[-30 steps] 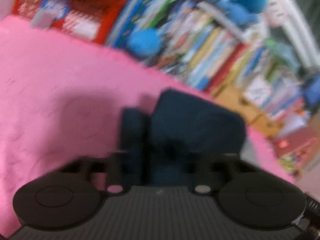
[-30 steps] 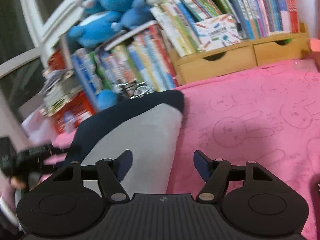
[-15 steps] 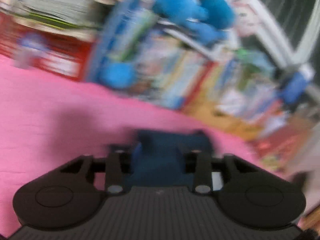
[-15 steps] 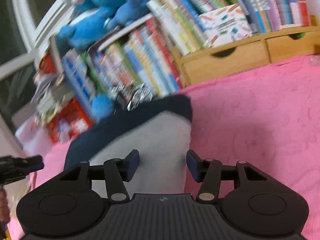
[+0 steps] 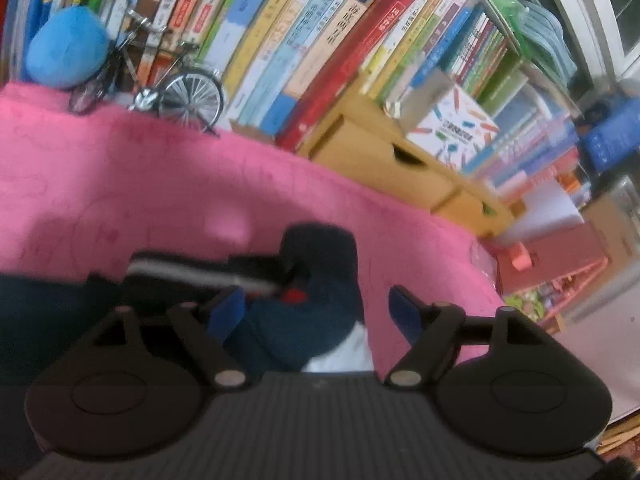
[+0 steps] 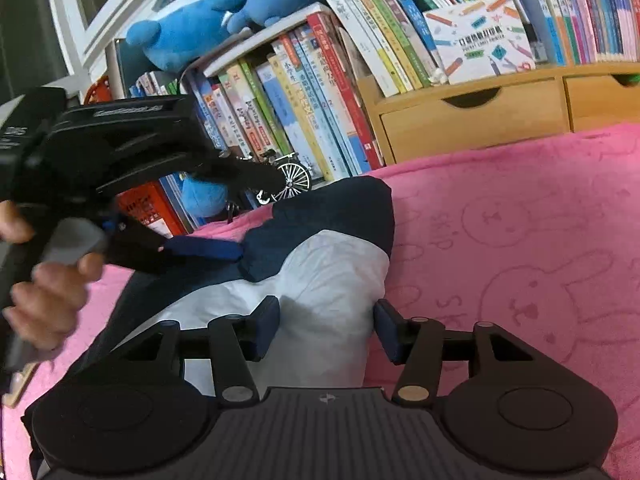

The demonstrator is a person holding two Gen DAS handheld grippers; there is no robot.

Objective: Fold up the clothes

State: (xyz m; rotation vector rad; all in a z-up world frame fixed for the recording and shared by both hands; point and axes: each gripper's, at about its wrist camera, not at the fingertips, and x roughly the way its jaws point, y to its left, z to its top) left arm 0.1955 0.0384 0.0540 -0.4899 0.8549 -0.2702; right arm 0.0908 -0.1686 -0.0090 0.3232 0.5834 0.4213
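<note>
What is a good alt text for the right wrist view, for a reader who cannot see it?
The right gripper, open, hovers over a navy and white garment lying on a pink blanket. At left, a hand holds the left gripper above the cloth; bookshelves stand behind.

one garment, two grippers, one toy bicycle.

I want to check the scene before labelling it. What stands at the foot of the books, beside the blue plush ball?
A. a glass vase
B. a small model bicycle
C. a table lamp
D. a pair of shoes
B: a small model bicycle with spoked wheels stands on the pink blanket edge, beside the blue plush ball.
</note>
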